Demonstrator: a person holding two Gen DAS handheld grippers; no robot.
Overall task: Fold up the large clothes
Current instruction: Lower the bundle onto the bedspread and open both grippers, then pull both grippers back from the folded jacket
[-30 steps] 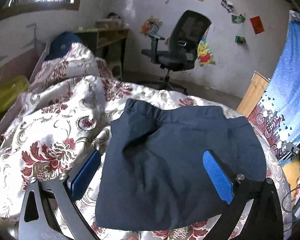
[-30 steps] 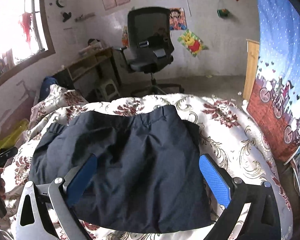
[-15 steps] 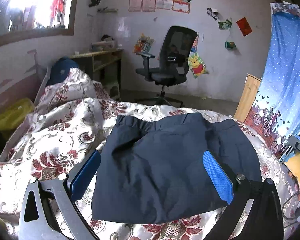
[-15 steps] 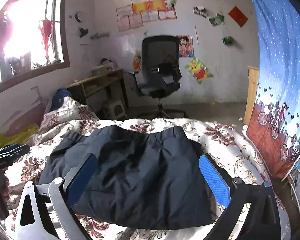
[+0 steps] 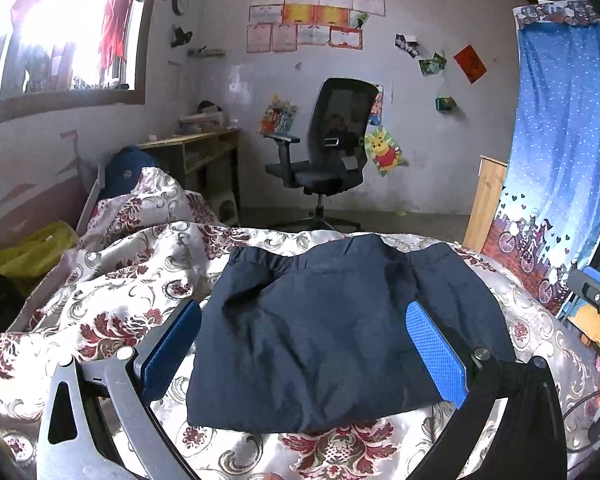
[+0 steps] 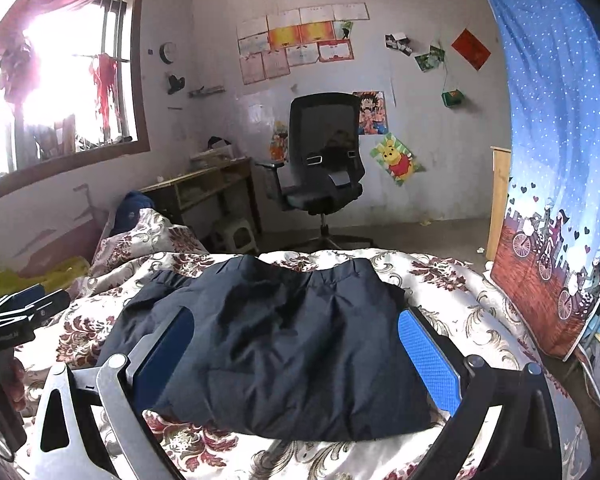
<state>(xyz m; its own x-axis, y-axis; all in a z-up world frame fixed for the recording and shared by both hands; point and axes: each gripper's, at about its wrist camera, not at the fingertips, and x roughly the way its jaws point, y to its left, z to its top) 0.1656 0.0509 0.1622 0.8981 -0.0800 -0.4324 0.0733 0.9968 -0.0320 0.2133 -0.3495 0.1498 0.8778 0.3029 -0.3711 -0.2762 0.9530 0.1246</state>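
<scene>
Bedroom, floral bedspread (image 5: 100,296) lower frame | navy garment (image 5: 332,328) folded, lying centre on bed | left hand-held gripper (image 5: 304,344) & right hand-held gripper (image 6: 296,356) both wide open, empty, above cloth | tip: check edges square, press creases flat w/ pads, don't drag

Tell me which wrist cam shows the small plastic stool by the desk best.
Right wrist: the stool stands in open view on the floor beside the desk. In the left wrist view the floral bedding cuts off its lower part, so only part shows.
</scene>
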